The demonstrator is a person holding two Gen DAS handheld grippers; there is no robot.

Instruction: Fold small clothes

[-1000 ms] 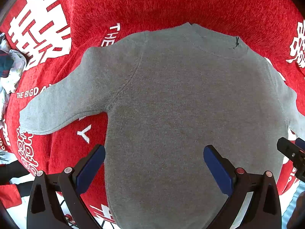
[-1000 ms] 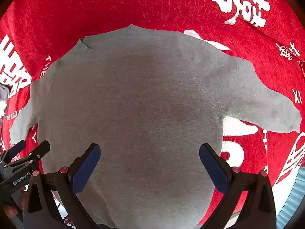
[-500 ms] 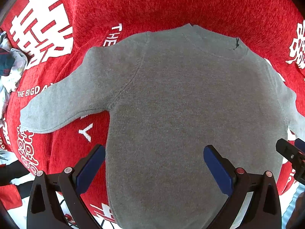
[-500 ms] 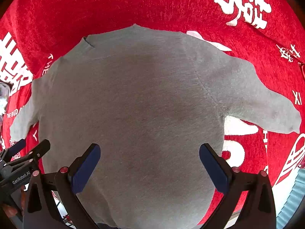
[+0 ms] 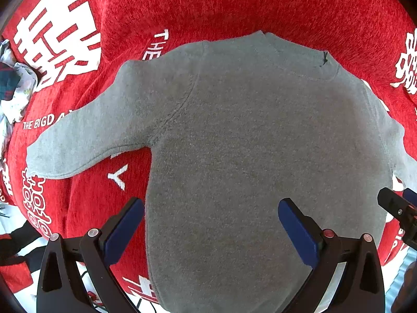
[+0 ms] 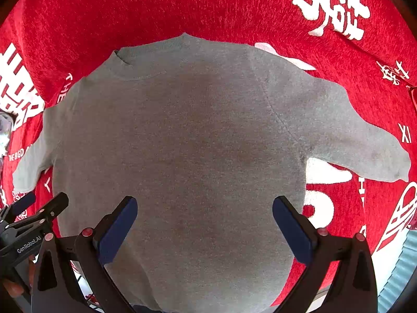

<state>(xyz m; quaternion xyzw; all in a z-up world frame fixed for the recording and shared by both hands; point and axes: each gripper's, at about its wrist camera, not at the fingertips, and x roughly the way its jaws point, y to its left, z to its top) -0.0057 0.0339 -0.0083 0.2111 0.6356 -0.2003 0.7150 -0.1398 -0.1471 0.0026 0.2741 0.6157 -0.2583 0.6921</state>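
Both wrist views: bright, even, diffuse lighting; sharp focus centrally; strong fisheye curvature and dark vignetting at the corners; no glare, faint shadows.

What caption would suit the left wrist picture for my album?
Open left gripper above a small grey sweater spread flat on a red blanket, sleeves out.

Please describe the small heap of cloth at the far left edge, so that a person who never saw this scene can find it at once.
Start from the red blanket with white lettering, where the grey sweater lies flat. Follow its left sleeve outward and up to the blanket's left edge. The crumpled heap of cloth there is white and dark, not plain grey.
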